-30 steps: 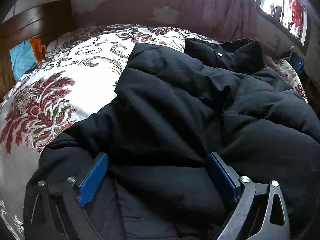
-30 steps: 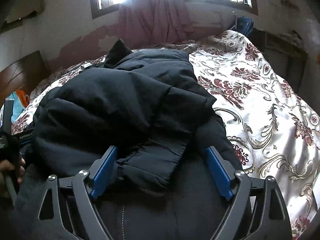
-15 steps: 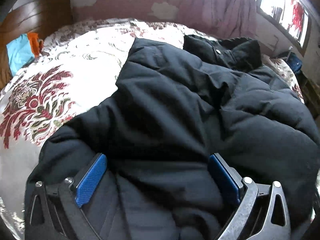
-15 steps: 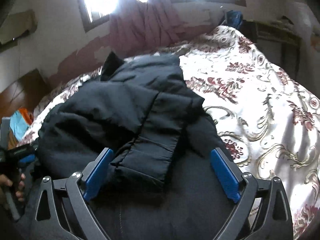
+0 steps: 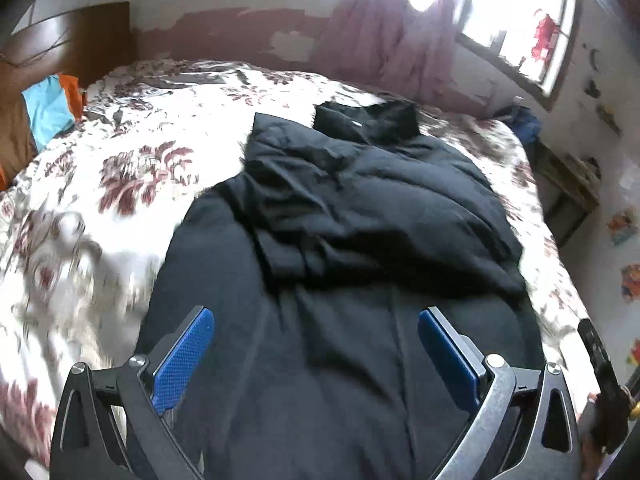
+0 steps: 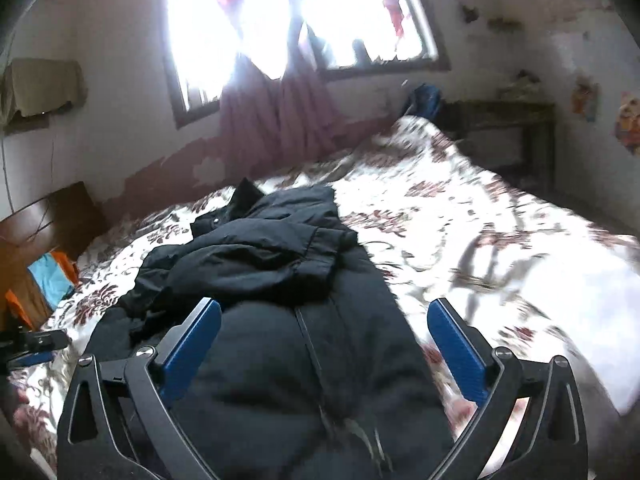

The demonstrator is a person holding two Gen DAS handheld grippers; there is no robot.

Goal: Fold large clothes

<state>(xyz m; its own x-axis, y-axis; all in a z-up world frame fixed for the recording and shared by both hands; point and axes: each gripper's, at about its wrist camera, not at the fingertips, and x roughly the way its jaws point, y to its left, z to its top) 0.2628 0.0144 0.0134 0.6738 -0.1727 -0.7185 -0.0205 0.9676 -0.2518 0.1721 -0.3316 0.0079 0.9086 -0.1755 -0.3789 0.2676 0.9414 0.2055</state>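
Both grippers have pulled back and risen from the black coat (image 5: pixel 360 216), so more of the bed with the flowered cover (image 5: pixel 132 176) shows around it than before. The coat lies on the bed, its collar toward the window (image 6: pixel 224 32) and its sleeves folded across its upper part. The left gripper (image 5: pixel 316 344) stands wide above the coat's lower part, and its blue pads (image 5: pixel 182 360) touch nothing. The right gripper (image 6: pixel 324 340) has jaws that are opening, now wider than before; coat fabric shows between them, but the pads do not press it. The coat's bottom hem is cut off by the frame. The cover is blurred.
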